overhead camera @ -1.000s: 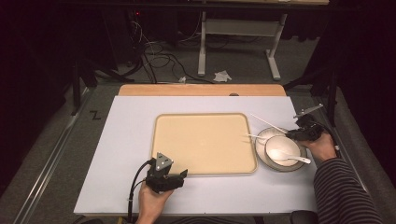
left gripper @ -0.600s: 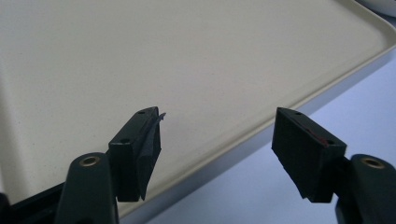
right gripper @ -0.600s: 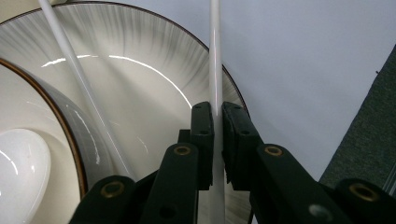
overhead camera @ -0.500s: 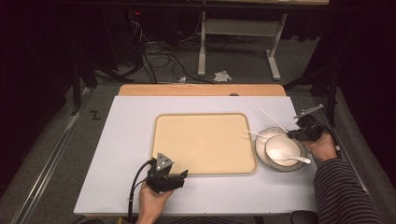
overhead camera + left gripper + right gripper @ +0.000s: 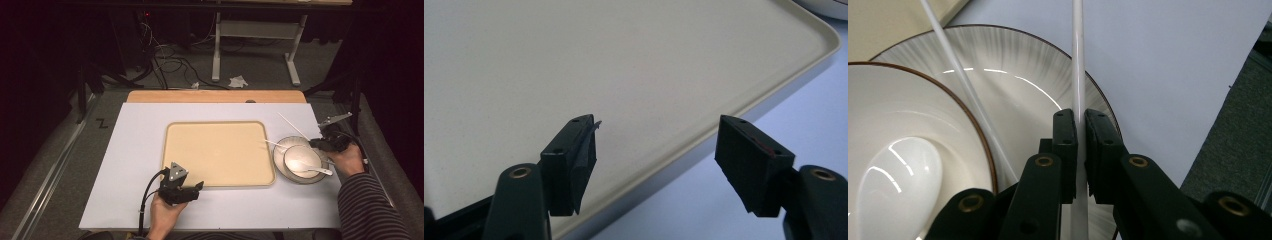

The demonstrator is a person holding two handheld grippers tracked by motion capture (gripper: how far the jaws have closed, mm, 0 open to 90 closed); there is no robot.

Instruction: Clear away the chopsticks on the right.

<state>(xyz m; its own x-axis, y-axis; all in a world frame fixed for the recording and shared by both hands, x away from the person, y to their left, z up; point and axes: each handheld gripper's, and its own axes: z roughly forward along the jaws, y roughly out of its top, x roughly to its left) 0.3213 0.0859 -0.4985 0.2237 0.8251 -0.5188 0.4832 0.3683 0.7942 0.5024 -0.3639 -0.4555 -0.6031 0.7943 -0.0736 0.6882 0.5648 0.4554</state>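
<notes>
White chopstick is pinched in the closed right gripper, 1 more leans on the plate; left gripper gapes empty over the bare tray.

One mark reads: a dark "Z" on the grey floor strip, at about nine o'clock from the tray, just off the white table edge. It may be tape rather than a letter; the high view is too coarse to decide. Nothing else carries legible text.
</notes>
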